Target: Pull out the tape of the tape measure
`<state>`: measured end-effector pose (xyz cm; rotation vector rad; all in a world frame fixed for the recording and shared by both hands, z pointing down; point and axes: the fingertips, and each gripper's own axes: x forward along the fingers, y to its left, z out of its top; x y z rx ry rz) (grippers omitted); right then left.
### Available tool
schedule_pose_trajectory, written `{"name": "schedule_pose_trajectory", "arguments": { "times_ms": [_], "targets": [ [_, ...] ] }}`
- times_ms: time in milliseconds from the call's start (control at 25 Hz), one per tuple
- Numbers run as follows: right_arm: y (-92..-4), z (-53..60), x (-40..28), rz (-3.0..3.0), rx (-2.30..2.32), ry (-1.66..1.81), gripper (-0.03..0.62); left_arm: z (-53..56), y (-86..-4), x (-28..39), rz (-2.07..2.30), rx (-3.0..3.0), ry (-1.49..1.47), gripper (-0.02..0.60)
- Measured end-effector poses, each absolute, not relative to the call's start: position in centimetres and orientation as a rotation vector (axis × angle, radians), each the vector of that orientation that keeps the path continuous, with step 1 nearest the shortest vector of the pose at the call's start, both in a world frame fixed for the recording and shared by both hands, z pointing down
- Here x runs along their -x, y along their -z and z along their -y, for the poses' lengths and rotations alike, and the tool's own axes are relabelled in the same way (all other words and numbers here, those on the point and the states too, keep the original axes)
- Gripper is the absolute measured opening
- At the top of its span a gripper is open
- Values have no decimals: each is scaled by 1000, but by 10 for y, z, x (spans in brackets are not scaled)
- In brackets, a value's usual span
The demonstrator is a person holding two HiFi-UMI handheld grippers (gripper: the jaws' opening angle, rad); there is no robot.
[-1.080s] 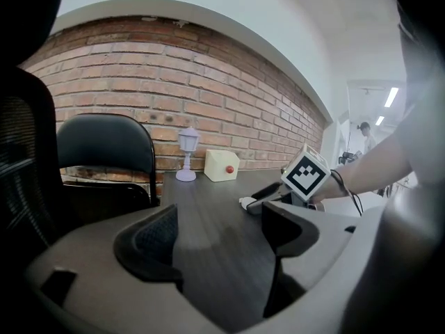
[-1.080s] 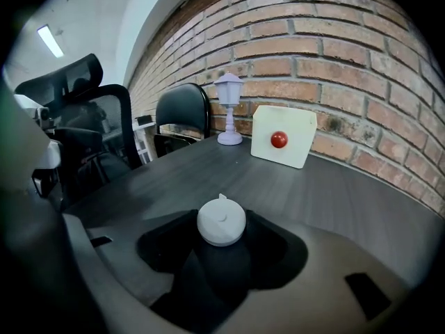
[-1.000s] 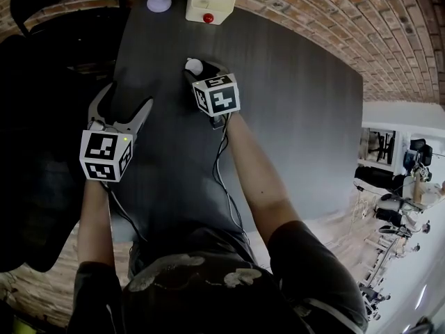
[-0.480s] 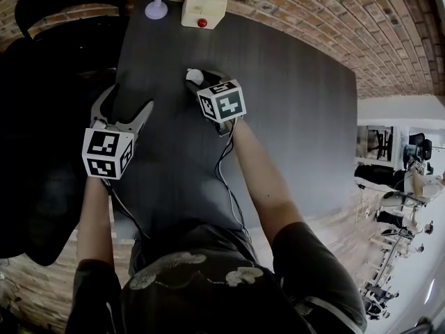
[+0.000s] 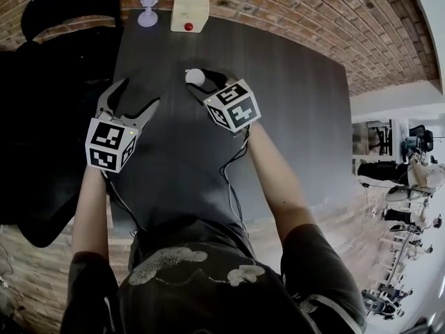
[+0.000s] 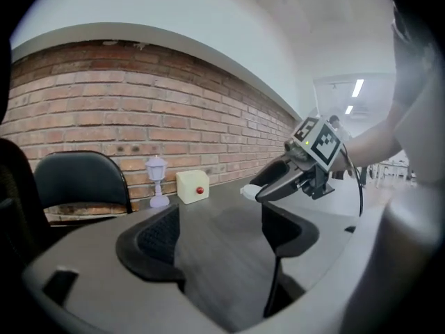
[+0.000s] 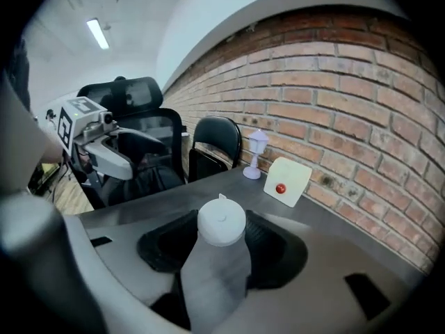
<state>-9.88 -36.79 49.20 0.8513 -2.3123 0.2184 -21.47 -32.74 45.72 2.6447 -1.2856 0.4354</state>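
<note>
Jaws of the right gripper (image 7: 222, 250) are pinching the small white round plastic tape measure (image 7: 221, 221) by its sides, holding it just above the dark grey wood-grain table (image 5: 292, 117). Gripping the case this way is leaving its round face and the little tab (image 7: 221, 197) on its far edge showing; that tab is probably the tape's end, though it is too small to be sure. In the head view the tape measure (image 5: 195, 76) is sitting at the tip of the right gripper (image 5: 201, 82), towards the far side of the table.

Beside it, the left gripper (image 6: 222, 235) is hovering over the table with its jaws spread wide and nothing between them, apart from the case. It is likely waiting open like this so it can come across and take the tab while the right one is anchoring the case. No tape is showing out of the case
</note>
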Motion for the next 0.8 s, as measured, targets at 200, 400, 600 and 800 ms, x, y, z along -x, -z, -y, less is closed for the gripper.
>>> {"name": "schedule_pose_trajectory", "arguments": {
  "times_ms": [200, 400, 600, 800],
  "targets": [
    [-455, 330, 90, 2357, -694, -72, 233, 305, -432, 192, 1221, -2733, -437, 374],
    [-428, 288, 81, 2373, -502, 101, 233, 280, -417, 165, 1142, -2790, -471, 374],
    [-412, 247, 68, 2414, -345, 147, 233, 249, -406, 123, 1036, -2891, -490, 373],
    [-405, 206, 55, 2420, -207, 160, 233, 218, -398, 92, 1003, -2942, -516, 265]
  ]
}}
